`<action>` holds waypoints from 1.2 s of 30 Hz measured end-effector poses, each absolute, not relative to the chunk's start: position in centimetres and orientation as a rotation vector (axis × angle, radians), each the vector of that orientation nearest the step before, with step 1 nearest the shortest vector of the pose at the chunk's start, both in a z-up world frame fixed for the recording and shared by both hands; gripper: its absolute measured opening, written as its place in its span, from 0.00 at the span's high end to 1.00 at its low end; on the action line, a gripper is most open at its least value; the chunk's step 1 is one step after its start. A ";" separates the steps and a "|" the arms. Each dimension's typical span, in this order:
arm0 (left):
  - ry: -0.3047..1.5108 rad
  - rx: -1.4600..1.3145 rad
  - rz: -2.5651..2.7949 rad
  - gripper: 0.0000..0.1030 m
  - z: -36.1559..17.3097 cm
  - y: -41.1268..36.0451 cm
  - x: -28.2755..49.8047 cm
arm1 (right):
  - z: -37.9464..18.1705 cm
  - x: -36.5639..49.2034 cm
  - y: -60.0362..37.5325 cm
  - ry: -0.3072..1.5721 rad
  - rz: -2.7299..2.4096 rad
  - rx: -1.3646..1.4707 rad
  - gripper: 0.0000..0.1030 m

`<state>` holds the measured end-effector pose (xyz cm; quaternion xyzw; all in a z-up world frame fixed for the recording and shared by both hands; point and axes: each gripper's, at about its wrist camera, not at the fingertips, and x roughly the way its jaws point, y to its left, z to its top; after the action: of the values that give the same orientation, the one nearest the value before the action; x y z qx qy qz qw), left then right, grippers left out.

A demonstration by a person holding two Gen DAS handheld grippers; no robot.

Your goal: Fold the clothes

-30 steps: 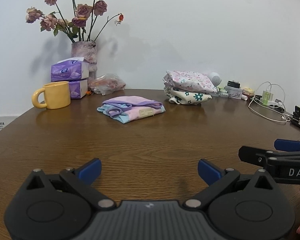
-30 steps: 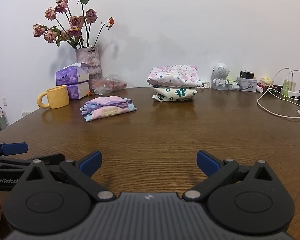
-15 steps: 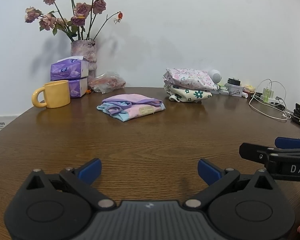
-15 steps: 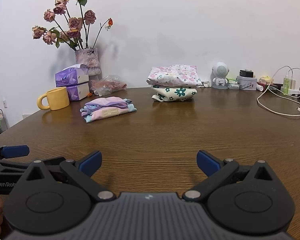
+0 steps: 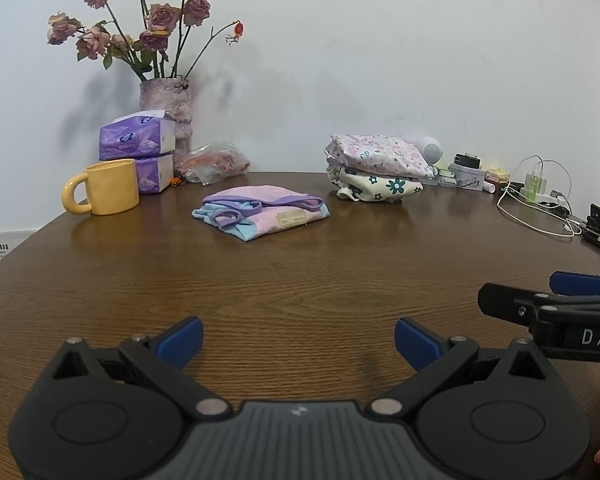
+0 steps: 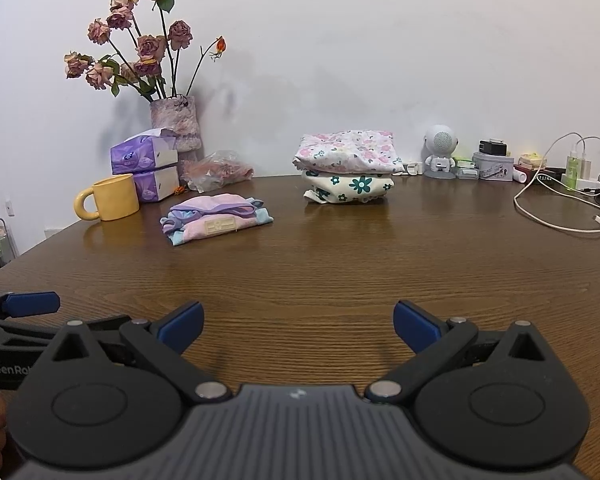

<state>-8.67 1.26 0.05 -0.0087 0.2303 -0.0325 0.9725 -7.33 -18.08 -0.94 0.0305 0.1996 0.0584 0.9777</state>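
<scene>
A folded pink, purple and light-blue garment [image 5: 262,212] lies on the brown wooden table [image 5: 300,272], also in the right wrist view [image 6: 216,220]. A stack of two folded floral garments [image 5: 376,168] sits at the back, also in the right wrist view [image 6: 348,170]. My left gripper [image 5: 298,340] is open and empty, low over the near table. My right gripper [image 6: 298,326] is open and empty beside it, far from the clothes.
A yellow mug [image 5: 104,192], purple tissue packs [image 5: 140,148], a vase of dried roses [image 5: 166,120] and a plastic bag [image 5: 214,162] stand back left. A white speaker figure [image 6: 440,152], small boxes and white charging cables [image 6: 560,208] lie back right.
Both grippers have drifted slightly; the view has shifted a little. Jaws stay open and nothing on the table has moved.
</scene>
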 end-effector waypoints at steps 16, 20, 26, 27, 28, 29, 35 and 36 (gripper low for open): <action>0.463 -0.017 -0.065 0.01 0.1 1.2 -8.7 | -0.9 -7.4 -18.1 0.400 0.119 0.061 0.00; 0.467 -0.019 -0.066 0.01 0.1 1.2 -8.7 | -0.9 -7.4 -18.1 0.400 0.120 0.061 0.00; 0.471 -0.021 -0.068 0.01 0.1 1.3 -8.6 | -0.9 -7.4 -18.2 0.401 0.121 0.061 0.00; 0.471 -0.021 -0.068 0.01 0.1 1.3 -8.6 | -0.9 -7.4 -18.2 0.401 0.122 0.061 0.00; 0.471 -0.021 -0.068 0.01 0.1 1.3 -8.6 | -0.9 -7.4 -18.2 0.401 0.122 0.062 0.00; 0.471 -0.021 -0.068 0.01 0.1 1.3 -8.5 | -0.9 -7.4 -18.2 0.401 0.122 0.062 0.00; 0.475 -0.015 -0.069 0.01 0.0 1.3 -8.5 | -0.9 -7.3 -18.2 0.402 0.125 0.065 0.00; 0.476 -0.014 -0.070 0.01 0.0 1.3 -8.5 | -0.9 -7.3 -18.2 0.403 0.126 0.066 0.00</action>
<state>-8.50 1.27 0.02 -0.0069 0.2355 -0.0345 0.9712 -7.31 -18.25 -0.89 0.0328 0.2001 0.0624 0.9772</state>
